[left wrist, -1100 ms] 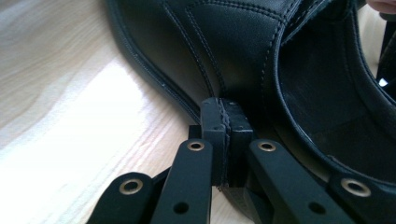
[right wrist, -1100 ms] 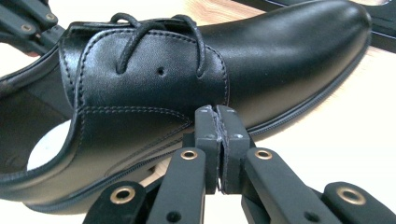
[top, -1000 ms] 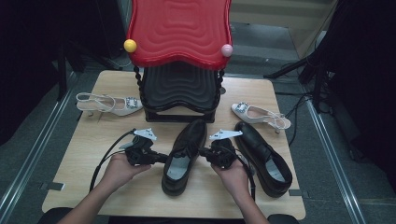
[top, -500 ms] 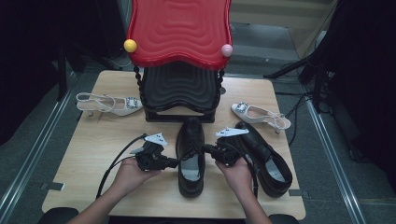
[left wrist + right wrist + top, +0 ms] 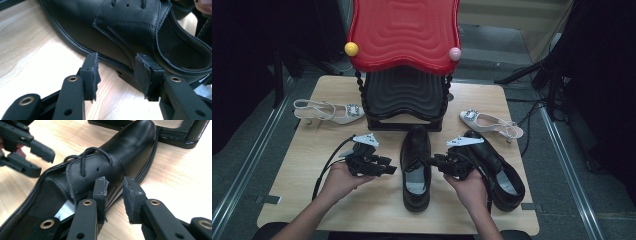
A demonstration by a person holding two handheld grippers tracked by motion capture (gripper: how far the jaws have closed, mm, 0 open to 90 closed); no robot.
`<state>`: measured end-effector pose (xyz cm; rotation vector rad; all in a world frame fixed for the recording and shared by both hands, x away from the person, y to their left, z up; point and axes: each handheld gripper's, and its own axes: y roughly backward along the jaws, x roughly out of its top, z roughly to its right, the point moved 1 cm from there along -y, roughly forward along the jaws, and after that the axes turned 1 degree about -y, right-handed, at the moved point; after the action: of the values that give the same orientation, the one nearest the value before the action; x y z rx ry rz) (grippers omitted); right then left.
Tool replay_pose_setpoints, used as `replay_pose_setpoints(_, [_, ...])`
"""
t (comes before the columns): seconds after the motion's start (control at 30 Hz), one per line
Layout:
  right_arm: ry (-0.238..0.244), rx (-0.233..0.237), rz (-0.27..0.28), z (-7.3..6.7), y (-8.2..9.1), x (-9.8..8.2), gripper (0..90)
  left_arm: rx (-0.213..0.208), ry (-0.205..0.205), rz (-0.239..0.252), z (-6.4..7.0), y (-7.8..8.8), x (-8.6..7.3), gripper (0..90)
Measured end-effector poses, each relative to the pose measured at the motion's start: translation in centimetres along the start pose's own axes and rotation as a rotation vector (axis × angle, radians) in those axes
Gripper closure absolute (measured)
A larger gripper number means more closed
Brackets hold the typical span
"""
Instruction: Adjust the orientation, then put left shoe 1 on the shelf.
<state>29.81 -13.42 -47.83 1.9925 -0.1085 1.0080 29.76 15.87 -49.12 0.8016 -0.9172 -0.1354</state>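
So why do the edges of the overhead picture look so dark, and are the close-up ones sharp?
High view: light falls on the table; the surroundings sink into black. Left gripper view: a bright glare washes out the wood at left, the black shoe is slightly soft. Right gripper view: evenly lit, the shoe's toe shines.

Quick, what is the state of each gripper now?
Left gripper: just opened, off the black shoe, holding nothing.
Right gripper: just opened beside it, holding nothing.
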Motion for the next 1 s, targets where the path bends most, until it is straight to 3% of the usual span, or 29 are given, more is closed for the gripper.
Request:
replay_pose_setpoints(0.13, [-0.021, 0.007, 0.003, -0.5, 0.8, 0.4, 70.4, 0.004, -0.012, -0.006, -0.3, 0.8, 0.5, 62.1])
replay_pose_setpoints(0.33, [0.018, -0.004, -0.004, -1.7, 1.3, 0.6, 70.1, -0.007, -0.018, -0.005, -0.5, 1.4, 1.2, 68.8])
replay_pose_setpoints(0.57, [0.019, 0.010, -0.014, -2.7, 2.2, 1.0, 69.5, 0.000, -0.050, -0.007, -0.3, 2.1, 2.0, 78.8])
replay_pose_setpoints(0.8, [0.009, 0.046, -0.038, -4.4, 2.6, 1.4, 66.2, 0.015, -0.095, -0.003, -0.3, 3.8, 4.6, 82.9])
replay_pose_setpoints(1.0, [0.023, 0.079, -0.076, -5.6, 1.9, 1.3, 65.9, 0.011, -0.098, 0.030, -0.8, 4.9, 6.4, 86.9])
